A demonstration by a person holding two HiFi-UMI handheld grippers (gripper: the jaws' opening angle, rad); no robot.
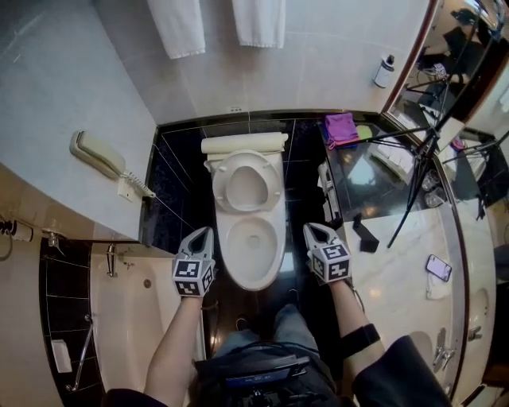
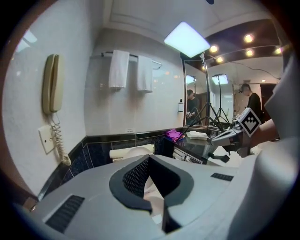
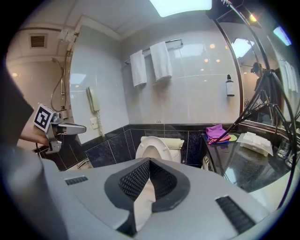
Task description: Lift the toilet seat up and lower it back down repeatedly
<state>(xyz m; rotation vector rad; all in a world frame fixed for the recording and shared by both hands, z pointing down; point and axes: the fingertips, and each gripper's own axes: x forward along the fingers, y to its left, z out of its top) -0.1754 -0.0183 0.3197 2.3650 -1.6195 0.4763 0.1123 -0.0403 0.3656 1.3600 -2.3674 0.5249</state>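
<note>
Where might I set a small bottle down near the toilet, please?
The cream marble vanity top is bare between the small black object and the dark phone. The dark glass counter is crowded: purple cloth, white folded items, black tripod legs.

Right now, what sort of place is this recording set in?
A bathroom, probably a hotel one: a white toilet against black wall tiles, two white towels hanging above it, a wall phone, and a bathtub to the toilet's left.
</note>
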